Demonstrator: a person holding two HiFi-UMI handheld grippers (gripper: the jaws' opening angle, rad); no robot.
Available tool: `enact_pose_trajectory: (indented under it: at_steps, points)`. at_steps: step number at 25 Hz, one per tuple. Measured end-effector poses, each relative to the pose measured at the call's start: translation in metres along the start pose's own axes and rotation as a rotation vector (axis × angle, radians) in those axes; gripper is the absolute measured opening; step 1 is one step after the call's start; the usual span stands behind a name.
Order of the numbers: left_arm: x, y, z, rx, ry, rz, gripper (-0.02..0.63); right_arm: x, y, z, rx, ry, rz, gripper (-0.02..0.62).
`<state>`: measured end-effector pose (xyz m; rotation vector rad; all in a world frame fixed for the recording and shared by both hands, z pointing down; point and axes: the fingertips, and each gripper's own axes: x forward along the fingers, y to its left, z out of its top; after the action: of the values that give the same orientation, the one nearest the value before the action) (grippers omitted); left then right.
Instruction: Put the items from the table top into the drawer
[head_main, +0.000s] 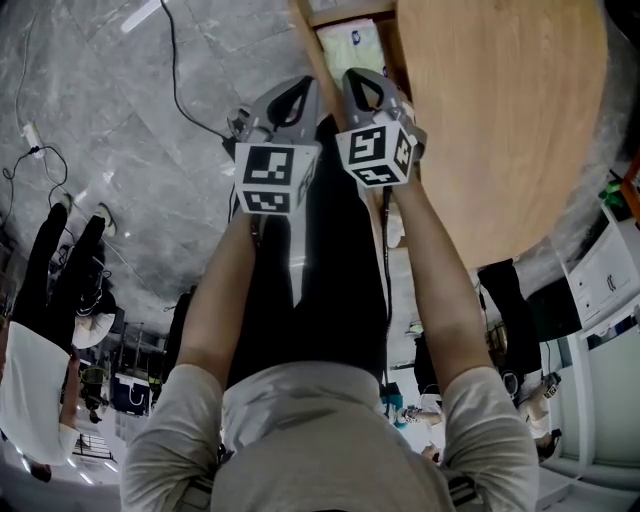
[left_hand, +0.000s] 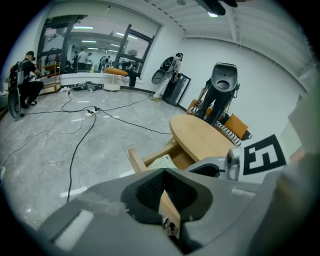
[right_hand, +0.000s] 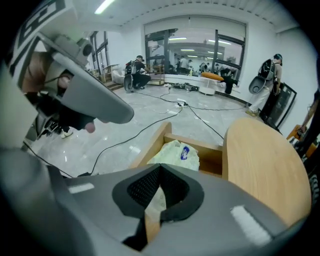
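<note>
The round wooden table (head_main: 500, 120) has an open drawer (head_main: 308, 50) at its edge, and a pale packet (head_main: 352, 42) with a blue label lies inside. No items show on the part of the table top that I see. My left gripper (head_main: 298, 85) and right gripper (head_main: 358, 75) hang side by side over the drawer's near side, both shut with nothing between the fingers. In the left gripper view the jaws (left_hand: 162, 172) meet above the drawer (left_hand: 135, 160). The right gripper view has the jaws (right_hand: 160, 169) closed just short of the packet (right_hand: 177, 152).
Black cables (head_main: 180, 80) run across the grey floor left of the drawer. White cabinets (head_main: 610, 270) stand at the right. A dark robot on an orange base (left_hand: 222, 95) is beyond the table (left_hand: 200, 137). People (right_hand: 135, 75) are far off by the windows.
</note>
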<state>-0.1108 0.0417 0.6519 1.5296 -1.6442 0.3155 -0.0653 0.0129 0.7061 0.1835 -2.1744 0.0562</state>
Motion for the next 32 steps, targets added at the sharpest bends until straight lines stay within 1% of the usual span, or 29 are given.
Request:
enact_pose_trajectory:
  at_steps: [1,2,3,4,5,8,10,11,12,13,16,19,22,24,26,29,32]
  points:
    - [-0.001,-0.001,0.001,0.005,-0.001,-0.004,0.020,0.000,-0.001,0.000,0.032,-0.003,-0.008,0.009]
    - [-0.002,-0.002,0.002,0.010,0.000,-0.009,0.020,-0.001,-0.003,0.001,0.067,-0.004,-0.015,0.031]
    - [-0.005,-0.003,0.005,0.016,0.000,-0.013,0.020,-0.003,-0.004,0.002,0.098,-0.005,-0.020,0.080]
    - [-0.009,-0.005,0.008,0.020,-0.003,-0.016,0.020,-0.007,-0.005,0.005,0.122,-0.012,-0.024,0.097]
    - [-0.013,-0.007,0.013,0.023,-0.009,-0.018,0.020,-0.012,-0.006,0.009,0.140,-0.024,-0.030,0.098]
    - [-0.030,-0.013,0.031,0.029,-0.043,-0.016,0.020,-0.039,-0.013,0.030,0.184,-0.085,-0.073,0.091]
    - [-0.047,-0.016,0.046,0.034,-0.073,-0.012,0.020,-0.063,-0.016,0.052,0.217,-0.139,-0.106,0.061]
    - [-0.058,-0.017,0.054,0.037,-0.087,-0.010,0.020,-0.076,-0.015,0.065,0.236,-0.170,-0.115,0.025]
    - [-0.069,-0.019,0.063,0.039,-0.100,-0.007,0.020,-0.090,-0.013,0.080,0.253,-0.200,-0.118,0.008]
    - [-0.081,-0.021,0.072,0.044,-0.112,-0.005,0.020,-0.104,-0.011,0.095,0.265,-0.228,-0.119,0.008]
    - [-0.112,-0.029,0.104,0.076,-0.153,-0.013,0.020,-0.145,-0.014,0.144,0.271,-0.301,-0.139,0.008]
    - [-0.145,-0.036,0.136,0.116,-0.188,-0.035,0.020,-0.188,-0.018,0.190,0.279,-0.367,-0.195,0.008]
    - [-0.185,-0.039,0.164,0.119,-0.218,-0.033,0.020,-0.234,-0.017,0.234,0.270,-0.444,-0.260,0.007]
    - [-0.207,-0.046,0.188,0.123,-0.251,-0.048,0.020,-0.266,-0.019,0.254,0.263,-0.464,-0.312,0.006]
    - [-0.235,-0.057,0.211,0.159,-0.288,-0.078,0.020,-0.297,-0.013,0.271,0.269,-0.479,-0.362,0.006]
    - [-0.280,-0.071,0.245,0.210,-0.357,-0.116,0.020,-0.347,-0.002,0.300,0.273,-0.535,-0.434,0.006]
    - [-0.323,-0.095,0.268,0.270,-0.422,-0.159,0.020,-0.392,0.013,0.322,0.289,-0.569,-0.485,0.006]
